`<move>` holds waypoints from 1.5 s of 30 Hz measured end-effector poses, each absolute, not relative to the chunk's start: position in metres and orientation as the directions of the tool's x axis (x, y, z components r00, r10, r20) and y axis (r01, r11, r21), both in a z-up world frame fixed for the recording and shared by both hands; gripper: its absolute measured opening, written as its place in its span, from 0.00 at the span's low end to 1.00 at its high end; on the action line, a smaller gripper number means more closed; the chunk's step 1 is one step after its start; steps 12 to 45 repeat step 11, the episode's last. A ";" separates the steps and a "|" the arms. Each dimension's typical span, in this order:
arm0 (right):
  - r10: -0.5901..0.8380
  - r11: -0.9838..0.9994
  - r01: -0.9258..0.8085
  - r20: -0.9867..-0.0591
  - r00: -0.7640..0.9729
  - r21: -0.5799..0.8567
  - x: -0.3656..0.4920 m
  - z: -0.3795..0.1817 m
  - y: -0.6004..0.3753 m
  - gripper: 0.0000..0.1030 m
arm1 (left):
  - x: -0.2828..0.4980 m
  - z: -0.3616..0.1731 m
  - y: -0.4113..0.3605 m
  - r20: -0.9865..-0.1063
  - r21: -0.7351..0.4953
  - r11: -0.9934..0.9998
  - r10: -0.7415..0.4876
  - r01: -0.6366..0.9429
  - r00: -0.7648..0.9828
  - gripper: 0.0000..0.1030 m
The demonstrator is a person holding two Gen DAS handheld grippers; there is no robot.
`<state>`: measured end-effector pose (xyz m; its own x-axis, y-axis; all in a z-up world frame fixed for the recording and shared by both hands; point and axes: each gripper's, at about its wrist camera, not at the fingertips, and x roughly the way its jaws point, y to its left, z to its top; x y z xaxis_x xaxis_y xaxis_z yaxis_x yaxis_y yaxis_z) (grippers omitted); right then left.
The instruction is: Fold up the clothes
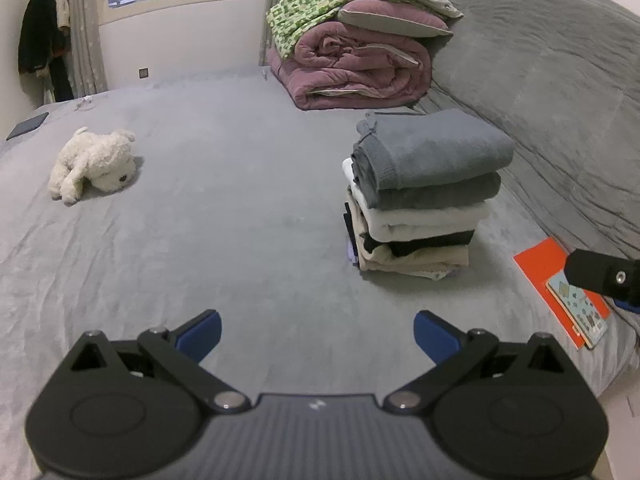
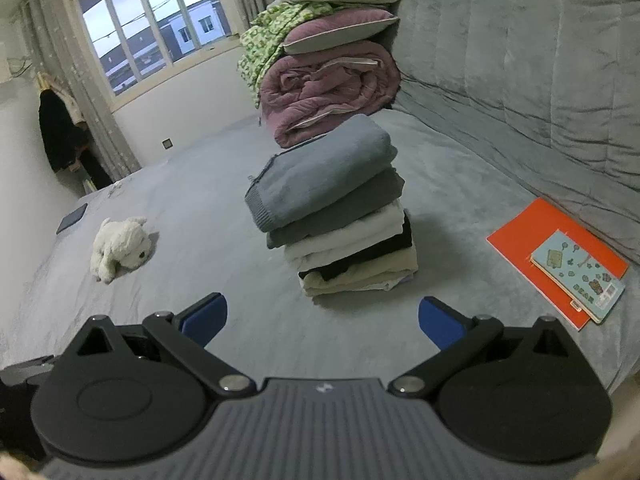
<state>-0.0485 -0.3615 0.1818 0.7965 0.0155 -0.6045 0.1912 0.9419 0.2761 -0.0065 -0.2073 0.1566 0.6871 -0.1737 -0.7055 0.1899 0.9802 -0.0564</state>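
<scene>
Soft knit clothes stack (image 2: 332, 216); fuzzy matt bedcover (image 1: 224, 208).

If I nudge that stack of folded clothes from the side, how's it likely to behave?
The stack of folded clothes is tall and narrow and leans toward the stuffed dog, so a high push would probably tip it that way. The layers are loose soft fabric; the grey top garment overhangs and may slide off first. The bed looks soft, adding wobble.

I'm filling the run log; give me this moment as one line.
left gripper: open, empty | right gripper: open, empty | folded clothes stack: upright on bed | no loose garment in view
</scene>
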 end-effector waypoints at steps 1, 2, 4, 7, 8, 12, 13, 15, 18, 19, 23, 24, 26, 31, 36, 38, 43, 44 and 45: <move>0.016 0.945 0.187 -0.604 0.797 0.270 -0.050 0.182 -0.359 1.00 | -0.008 0.157 -0.207 -0.704 -0.055 0.979 -0.176 0.194 0.688 0.99; 0.017 0.947 0.182 -0.604 0.796 0.266 -0.051 0.181 -0.357 1.00 | -0.010 0.157 -0.207 -0.703 -0.055 0.979 -0.179 0.198 0.688 0.99; 0.019 0.950 0.175 -0.604 0.797 0.260 -0.052 0.181 -0.354 1.00 | -0.012 0.158 -0.207 -0.701 -0.055 0.977 -0.184 0.204 0.689 0.99; 0.020 0.951 0.170 -0.603 0.797 0.256 -0.052 0.180 -0.350 1.00 | -0.014 0.158 -0.207 -0.699 -0.056 0.976 -0.190 0.212 0.689 0.99; 0.019 0.952 0.170 -0.603 0.797 0.255 -0.052 0.179 -0.349 1.00 | -0.014 0.158 -0.207 -0.699 -0.056 0.976 -0.190 0.212 0.690 0.99; 0.022 0.952 0.168 -0.606 0.795 0.255 -0.051 0.177 -0.346 1.00 | -0.014 0.156 -0.205 -0.700 -0.061 0.976 -0.192 0.211 0.688 0.99; 0.022 0.952 0.168 -0.606 0.795 0.255 -0.051 0.177 -0.346 1.00 | -0.014 0.156 -0.205 -0.700 -0.061 0.976 -0.192 0.211 0.688 0.99; 0.022 0.952 0.168 -0.606 0.795 0.255 -0.051 0.177 -0.346 1.00 | -0.014 0.156 -0.205 -0.700 -0.061 0.976 -0.192 0.211 0.688 0.99; 0.022 0.952 0.168 -0.606 0.795 0.255 -0.051 0.177 -0.346 1.00 | -0.014 0.156 -0.205 -0.700 -0.061 0.976 -0.192 0.211 0.688 0.99; 0.022 0.952 0.168 -0.606 0.795 0.255 -0.051 0.177 -0.346 1.00 | -0.014 0.156 -0.205 -0.700 -0.061 0.976 -0.192 0.211 0.688 0.99; 0.022 0.952 0.168 -0.606 0.795 0.255 -0.051 0.177 -0.346 1.00 | -0.014 0.156 -0.205 -0.700 -0.061 0.976 -0.192 0.211 0.688 0.99; 0.022 0.952 0.168 -0.606 0.795 0.255 -0.051 0.177 -0.346 1.00 | -0.014 0.156 -0.205 -0.700 -0.061 0.976 -0.192 0.211 0.688 0.99; 0.022 0.952 0.168 -0.606 0.795 0.255 -0.051 0.177 -0.346 1.00 | -0.014 0.156 -0.205 -0.700 -0.061 0.976 -0.192 0.211 0.688 0.99; 0.022 0.952 0.168 -0.606 0.795 0.255 -0.051 0.177 -0.346 1.00 | -0.014 0.156 -0.205 -0.700 -0.061 0.976 -0.192 0.211 0.688 0.99; 0.022 0.952 0.168 -0.606 0.795 0.255 -0.051 0.177 -0.346 1.00 | -0.014 0.156 -0.205 -0.700 -0.061 0.976 -0.192 0.211 0.688 0.99; 0.022 0.952 0.168 -0.606 0.795 0.255 -0.051 0.177 -0.346 1.00 | -0.014 0.156 -0.205 -0.700 -0.061 0.976 -0.192 0.211 0.688 0.99; 0.022 0.952 0.168 -0.606 0.795 0.255 -0.051 0.177 -0.346 1.00 | -0.014 0.156 -0.205 -0.700 -0.061 0.976 -0.192 0.211 0.688 0.99; 0.022 0.952 0.168 -0.606 0.795 0.255 -0.051 0.177 -0.346 1.00 | -0.014 0.156 -0.205 -0.700 -0.061 0.976 -0.192 0.211 0.688 0.99; 0.022 0.952 0.168 -0.606 0.795 0.255 -0.051 0.177 -0.346 1.00 | -0.014 0.156 -0.205 -0.700 -0.061 0.976 -0.192 0.211 0.688 0.99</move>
